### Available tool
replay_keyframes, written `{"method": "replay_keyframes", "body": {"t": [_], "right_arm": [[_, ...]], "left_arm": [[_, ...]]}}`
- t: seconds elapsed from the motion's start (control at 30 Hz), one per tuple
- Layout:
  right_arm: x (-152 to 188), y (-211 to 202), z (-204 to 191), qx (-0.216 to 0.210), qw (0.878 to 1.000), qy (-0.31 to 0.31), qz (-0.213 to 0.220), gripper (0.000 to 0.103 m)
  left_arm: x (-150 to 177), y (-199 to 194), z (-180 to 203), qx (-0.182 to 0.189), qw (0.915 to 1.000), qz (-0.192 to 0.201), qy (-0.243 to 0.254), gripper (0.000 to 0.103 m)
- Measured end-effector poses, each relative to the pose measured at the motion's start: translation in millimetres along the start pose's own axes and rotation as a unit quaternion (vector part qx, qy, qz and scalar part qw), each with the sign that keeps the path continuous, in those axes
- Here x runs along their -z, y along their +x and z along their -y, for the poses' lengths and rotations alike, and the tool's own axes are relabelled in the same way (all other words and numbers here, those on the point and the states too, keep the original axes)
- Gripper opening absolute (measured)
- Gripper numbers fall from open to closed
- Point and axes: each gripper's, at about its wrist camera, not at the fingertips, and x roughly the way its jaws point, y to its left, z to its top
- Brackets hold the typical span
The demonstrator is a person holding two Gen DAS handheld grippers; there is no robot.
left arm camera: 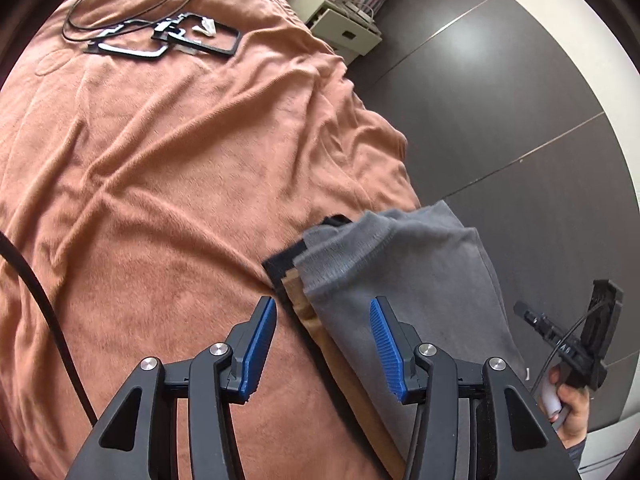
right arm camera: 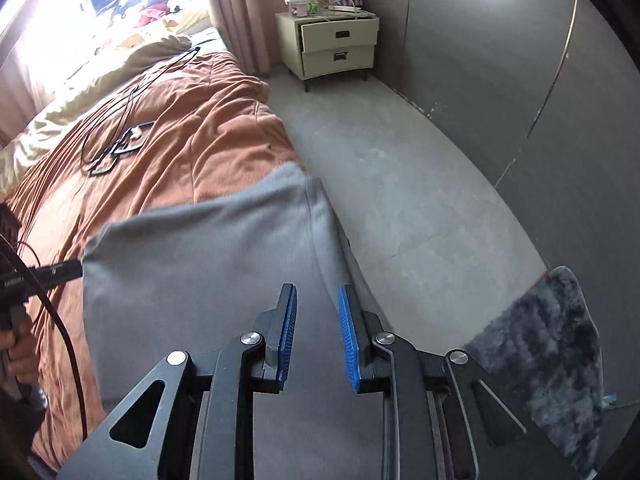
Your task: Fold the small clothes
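At the near right edge of the bed (left arm camera: 160, 168), lying partly over the side: grey garment (left arm camera: 420, 272), resting on a dark-and-tan layer of cloth (left arm camera: 298, 300) whose kind is not determinable. Hovering above the garment's near left edge: left gripper (left arm camera: 323, 344), blue pads spread wide, nothing between them. Hovering over the garment's right-hand fold line: right gripper (right arm camera: 317, 334), pads parted by a narrower gap, likewise pinching nothing. Showing one flat panel with a crease down the right side in the right wrist view, so possibly lying already doubled, possibly merely spread; not settling whether folding is under way or complete. Judging the step as positioning over the cloth between grasps. Calling, for any further fold, for both grippers closing on one layer only at matching corners, avoiding the underlying cloth and the brown bedcover. Remaining hidden: the garment's near end beneath both grippers, its portion hanging over the bed's edge, and its type. Lying far left on the bed: loose cables and black frames (left arm camera: 160, 38), detail hard to make out. Standing far off: bedside cabinet (right arm camera: 338, 46).
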Motion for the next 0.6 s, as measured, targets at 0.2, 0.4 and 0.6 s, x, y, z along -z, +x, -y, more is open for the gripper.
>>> {"method": "replay_keyframes", "body": {"t": [0.2,0.4,0.6], "right_arm": [[46,-15,2,0.036,0.999,-0.008,0.01,0.019],[79,-6,19,0.087,0.996,0.027,-0.001,0.019],[88,-40,11,0.088,0.993,0.057,0.045,0.019]], "left_arm": [[22,-3,9,0.008,0.9999,-0.009,0.002,0.051],[44,0,20,0.01,0.9995,-0.029,0.009,0.051],[63,-1,29,0.011,0.9991,-0.039,0.011,0.052]]}}
